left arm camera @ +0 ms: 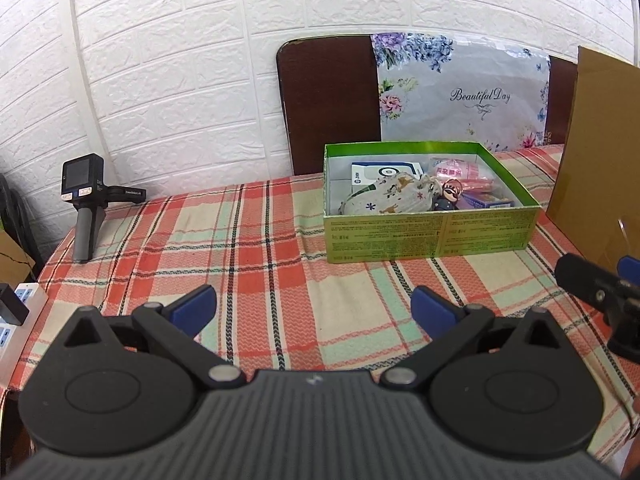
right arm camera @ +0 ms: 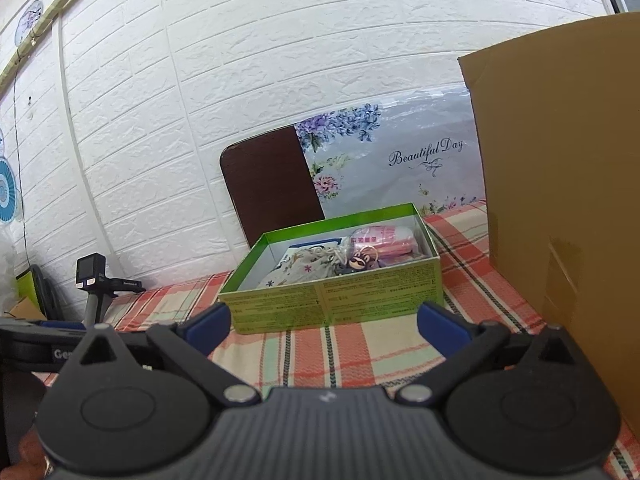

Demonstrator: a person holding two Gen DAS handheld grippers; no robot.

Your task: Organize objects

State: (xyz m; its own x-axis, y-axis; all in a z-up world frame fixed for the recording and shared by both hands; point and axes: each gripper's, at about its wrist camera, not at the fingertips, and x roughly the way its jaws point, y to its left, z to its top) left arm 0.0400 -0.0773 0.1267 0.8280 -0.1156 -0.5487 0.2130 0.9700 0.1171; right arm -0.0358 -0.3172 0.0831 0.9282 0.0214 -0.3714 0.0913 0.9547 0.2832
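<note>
Two claws, left claw (left arm camera: 314, 306) and right claw (right arm camera: 324, 322), both spread wide, grasping nothing, above the plaid tabletop (left arm camera: 260, 280). Farther back on it, apart from both: green box (left arm camera: 432, 236), filled with patterned pouch (left arm camera: 384, 200), pink packet (right arm camera: 384, 242), small figurine (left arm camera: 448, 198).

A camera on a handle (left arm camera: 86, 204) stands on the plaid tablecloth (left arm camera: 280, 264), a cardboard box (right arm camera: 560, 184) opposite.

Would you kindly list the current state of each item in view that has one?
Green box: lid off, holding items.
Drawstring pouch: inside the box, cinched shut.
Left gripper: fingers open, empty.
Right gripper: fingers open, empty.
Handheld camera: upright on the table, untouched.
</note>
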